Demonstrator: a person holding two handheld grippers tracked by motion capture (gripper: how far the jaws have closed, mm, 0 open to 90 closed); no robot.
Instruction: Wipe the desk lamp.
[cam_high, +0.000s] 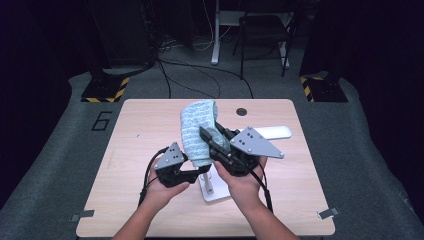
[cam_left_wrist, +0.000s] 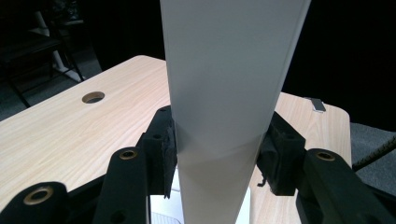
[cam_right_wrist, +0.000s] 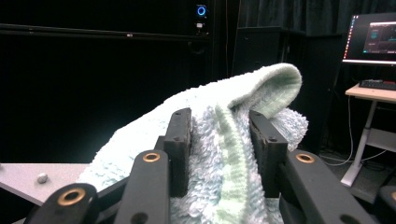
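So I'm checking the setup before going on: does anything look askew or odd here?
Nothing looks damaged or spilled. The light green towel is bunched unevenly over the white stand, one fold pinched in the right gripper, while the left gripper clamps the stand's upright.

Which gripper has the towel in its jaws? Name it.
The right gripper: the pale green towel is bunched between its jaws. The left gripper clamps the white upright post of the stand.
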